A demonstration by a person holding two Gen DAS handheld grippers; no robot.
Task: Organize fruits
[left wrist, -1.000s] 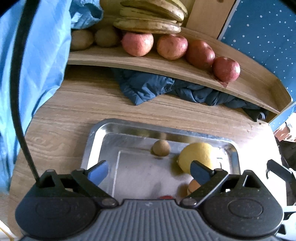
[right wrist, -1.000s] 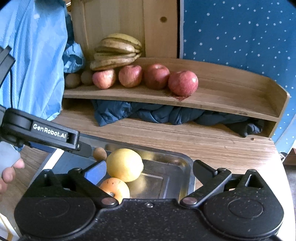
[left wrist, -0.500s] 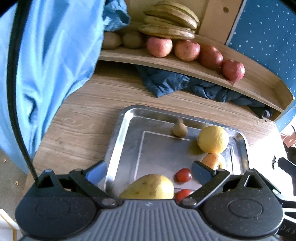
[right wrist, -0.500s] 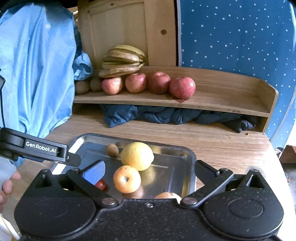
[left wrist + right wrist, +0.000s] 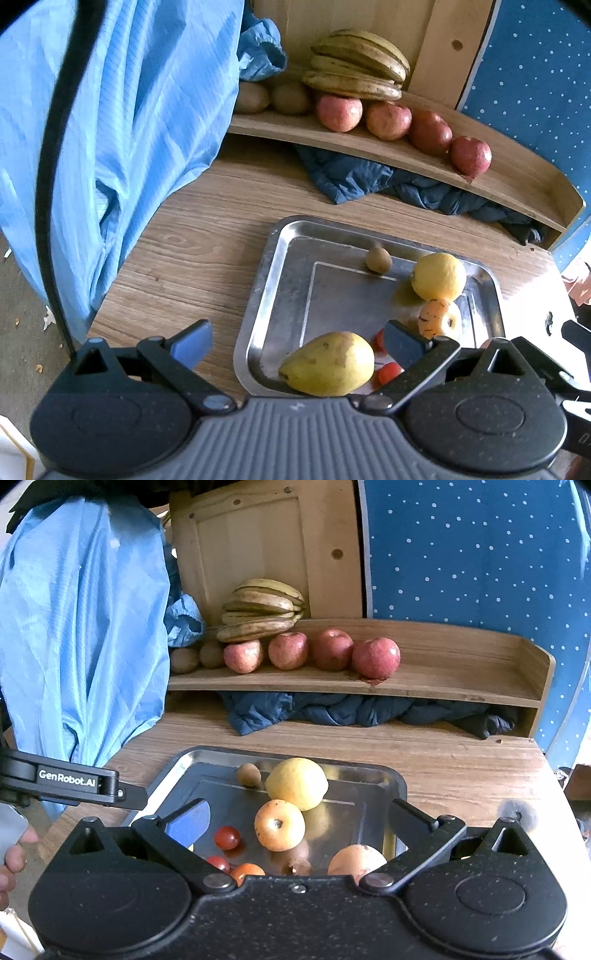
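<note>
Steel tray (image 5: pixel 258 291) sits right under both sets of tongs, loaded with loose fruit, while the wooden shelf (image 5: pixel 461 686) beyond them already has bananas (image 5: pixel 262 609), a row of red apples (image 5: pixel 332 650) and a couple of kiwis (image 5: pixel 195 655). Left gripper (image 5: pixel 297 338) is spread wide and holding nothing, with the pear (image 5: pixel 328 363) lying just below and between its tips. Right gripper (image 5: pixel 299 818) is also wide open, empty, hovering over the small orange-yellow fruit (image 5: pixel 280 825), with the lemon (image 5: pixel 296 783) just beyond it.

If it were me, I'd go for the pear with the left one: drop straight down, grab across the fat middle rather than the tapered end, squeeze gently so it doesn't squirt out. Watch the cherry tomatoes (image 5: pixel 227 837) beside it, they look like they'd roll easily.
</note>
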